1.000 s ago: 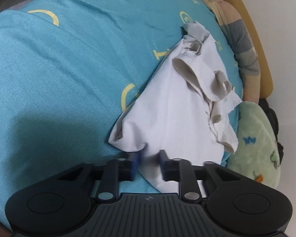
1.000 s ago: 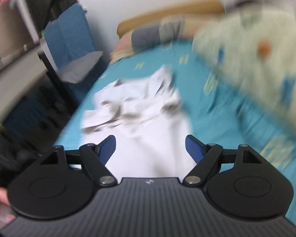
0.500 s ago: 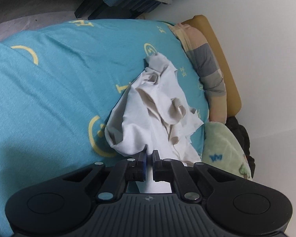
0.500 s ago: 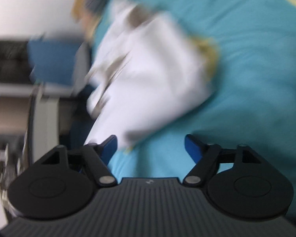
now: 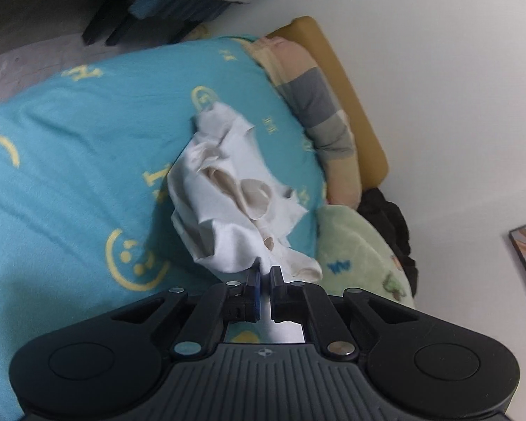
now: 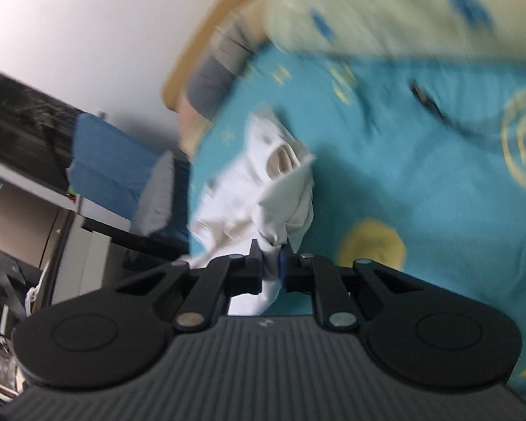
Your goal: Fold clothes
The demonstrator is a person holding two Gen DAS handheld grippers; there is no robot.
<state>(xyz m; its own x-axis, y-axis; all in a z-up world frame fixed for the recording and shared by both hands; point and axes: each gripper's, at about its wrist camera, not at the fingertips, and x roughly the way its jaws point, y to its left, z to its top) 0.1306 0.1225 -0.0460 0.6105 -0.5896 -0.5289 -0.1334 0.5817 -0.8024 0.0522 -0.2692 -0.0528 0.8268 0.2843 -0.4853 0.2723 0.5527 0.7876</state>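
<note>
Left gripper (image 5: 265, 271) is clamped on the near edge of the white garment (image 5: 224, 189). Right gripper (image 6: 270, 258) has just been closing; its jaws pinch a bunched fold. The garment lies crumpled on the teal bedspread (image 5: 70, 161), trailing toward the far striped pillow (image 5: 319, 112).
</note>
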